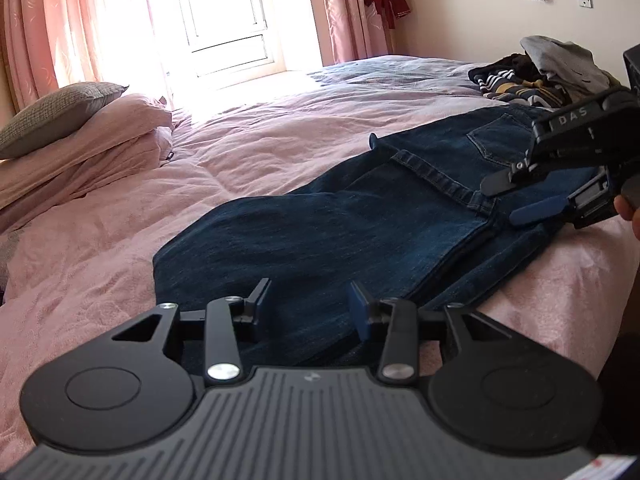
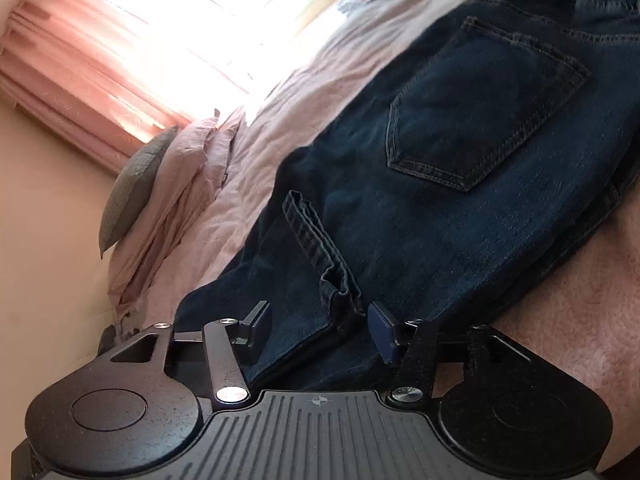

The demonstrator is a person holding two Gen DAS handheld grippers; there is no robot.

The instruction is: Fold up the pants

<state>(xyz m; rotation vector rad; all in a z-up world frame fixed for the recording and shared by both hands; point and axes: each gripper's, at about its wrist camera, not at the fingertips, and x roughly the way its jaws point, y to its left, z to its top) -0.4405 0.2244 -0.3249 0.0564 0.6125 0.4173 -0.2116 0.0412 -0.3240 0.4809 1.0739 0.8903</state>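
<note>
Dark blue jeans point(image 1: 360, 216) lie folded lengthwise on the pink bedspread point(image 1: 240, 148), back pocket point(image 2: 480, 108) facing up. A leg hem point(image 2: 320, 248) rests across the seat area below the pocket. My left gripper point(image 1: 310, 304) is open just above the near fold of the legs, with denim under its fingers. My right gripper point(image 2: 320, 326) is open too, and the corner of the hem lies between its spread fingers without being pinched. The left wrist view shows the right gripper point(image 1: 502, 202) low over the jeans at the right, a hand behind it.
A grey pillow point(image 1: 56, 116) and pink pillows point(image 1: 100, 148) are stacked at the left of the bed. A pile of clothes point(image 1: 540, 76) sits beyond the jeans' waistband. Window and pink curtains point(image 1: 80, 20) stand behind. The bed edge runs along the right.
</note>
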